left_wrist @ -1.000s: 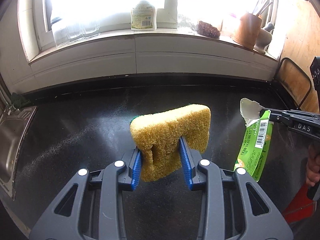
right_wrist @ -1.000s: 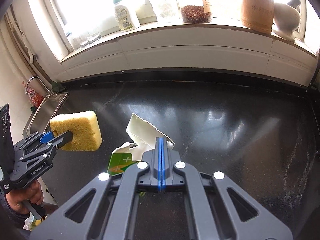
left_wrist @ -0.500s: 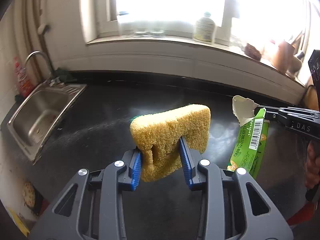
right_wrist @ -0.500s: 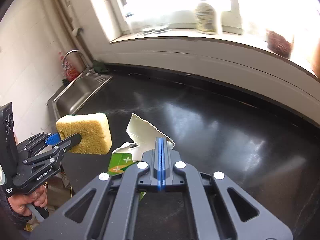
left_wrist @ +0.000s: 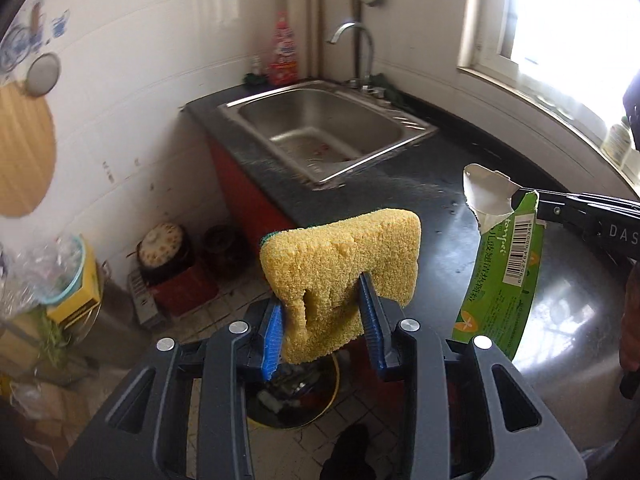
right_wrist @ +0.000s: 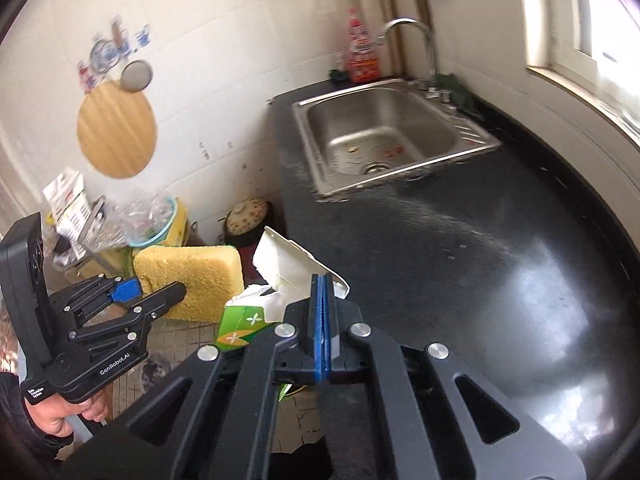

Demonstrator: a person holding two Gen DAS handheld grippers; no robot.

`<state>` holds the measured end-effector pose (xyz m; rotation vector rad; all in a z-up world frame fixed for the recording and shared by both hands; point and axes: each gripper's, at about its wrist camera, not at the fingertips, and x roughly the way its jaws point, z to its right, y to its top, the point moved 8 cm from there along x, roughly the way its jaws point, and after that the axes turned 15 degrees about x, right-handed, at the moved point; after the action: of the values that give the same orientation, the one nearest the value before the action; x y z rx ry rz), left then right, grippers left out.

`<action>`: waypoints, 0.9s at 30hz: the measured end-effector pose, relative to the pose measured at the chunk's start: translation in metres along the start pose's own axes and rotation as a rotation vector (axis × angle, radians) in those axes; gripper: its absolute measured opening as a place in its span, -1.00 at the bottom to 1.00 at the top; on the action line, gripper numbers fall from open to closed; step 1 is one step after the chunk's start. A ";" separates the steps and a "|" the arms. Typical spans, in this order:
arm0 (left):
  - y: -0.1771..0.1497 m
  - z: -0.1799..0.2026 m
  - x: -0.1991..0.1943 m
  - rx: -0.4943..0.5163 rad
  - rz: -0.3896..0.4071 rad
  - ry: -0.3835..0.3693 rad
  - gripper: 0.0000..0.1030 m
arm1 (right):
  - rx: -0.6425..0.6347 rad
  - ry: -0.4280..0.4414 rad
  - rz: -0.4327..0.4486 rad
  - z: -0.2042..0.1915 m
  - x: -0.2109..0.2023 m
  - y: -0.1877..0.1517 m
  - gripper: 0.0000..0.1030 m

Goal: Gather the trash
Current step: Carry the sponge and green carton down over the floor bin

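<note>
Carrying trash off the black table (left_wrist: 448,216) toward the bin (left_wrist: 292,408) on the floor below: left gripper (left_wrist: 322,328) jaws pinching a worn yellow sponge (left_wrist: 340,272), right gripper (right_wrist: 322,328) jaws pressed together on a torn green carton (right_wrist: 240,326).
</note>
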<state>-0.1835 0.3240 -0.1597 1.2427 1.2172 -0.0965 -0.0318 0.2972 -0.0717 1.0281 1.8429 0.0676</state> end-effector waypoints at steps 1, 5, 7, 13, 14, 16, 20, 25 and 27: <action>-0.009 -0.013 -0.002 -0.022 -0.009 0.018 -0.34 | -0.025 0.019 -0.017 -0.015 0.008 -0.001 -0.97; -0.050 -0.070 -0.013 -0.121 -0.055 0.095 -0.34 | -0.122 0.083 -0.086 -0.066 0.041 -0.012 -0.97; -0.065 -0.089 -0.016 -0.153 -0.072 0.118 -0.34 | -0.156 0.102 -0.111 -0.084 0.053 -0.018 -0.97; -0.087 -0.116 -0.008 -0.195 -0.115 0.146 -0.34 | -0.221 0.120 -0.168 -0.121 0.085 -0.029 -0.97; -0.089 -0.119 -0.002 -0.198 -0.124 0.145 -0.34 | -0.229 0.116 -0.175 -0.125 0.091 -0.031 -0.97; -0.096 -0.120 0.015 -0.200 -0.147 0.136 -0.34 | -0.246 0.103 -0.191 -0.128 0.102 -0.037 -0.97; -0.107 -0.117 0.050 -0.193 -0.188 0.109 -0.34 | -0.277 0.067 -0.231 -0.131 0.133 -0.052 -0.97; -0.128 -0.114 0.089 -0.180 -0.252 0.057 -0.34 | -0.316 0.018 -0.291 -0.130 0.170 -0.073 -0.97; -0.132 -0.114 0.098 -0.184 -0.265 0.041 -0.34 | -0.323 0.002 -0.309 -0.128 0.179 -0.078 -0.97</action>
<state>-0.2997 0.4082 -0.2996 0.9248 1.3900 -0.1501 -0.2065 0.4154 -0.1715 0.5158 1.8959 0.1747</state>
